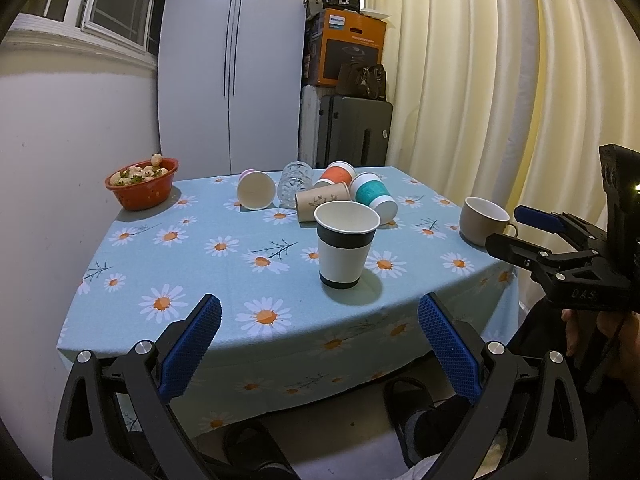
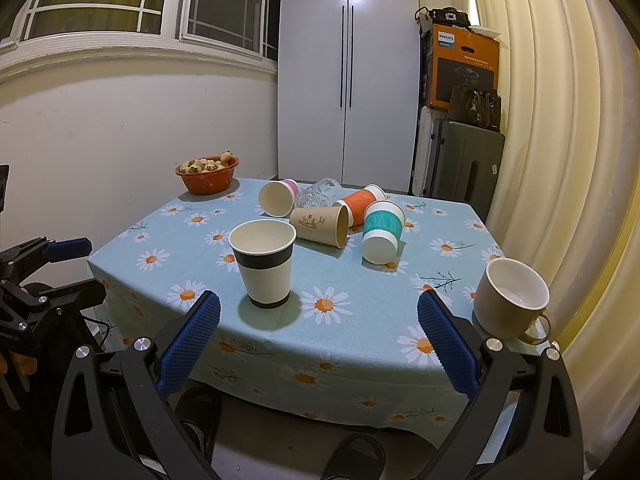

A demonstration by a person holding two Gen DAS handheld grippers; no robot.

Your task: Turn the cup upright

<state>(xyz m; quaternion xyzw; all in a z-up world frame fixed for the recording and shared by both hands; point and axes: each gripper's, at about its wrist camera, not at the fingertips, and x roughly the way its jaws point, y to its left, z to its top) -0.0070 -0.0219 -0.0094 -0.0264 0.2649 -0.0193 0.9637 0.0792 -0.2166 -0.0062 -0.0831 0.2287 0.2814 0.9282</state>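
- Black-banded cup (image 2: 264, 263) upright; both grippers, left gripper (image 1: 319, 350) and right gripper (image 2: 319, 346), gape empty.
- Judged: between flips; next, grasp tipped teal cup (image 2: 381, 232) at 1 o'clock.

Open daisy-print blue tablecloth (image 2: 360, 340) is stretching along the table's near edge, with only an upright black-banded white paper cup (image 2: 264, 264) standing in it. Behind, five tipped cups are crowding the far middle, blocking passage there: a brown kraft cup (image 2: 318, 225) and a teal-sleeved cup (image 2: 382, 232) are lying foremost. A beige ceramic mug (image 2: 510, 300) is occupying the near right corner, a red strawberry bowl (image 2: 207, 178) the far left corner.
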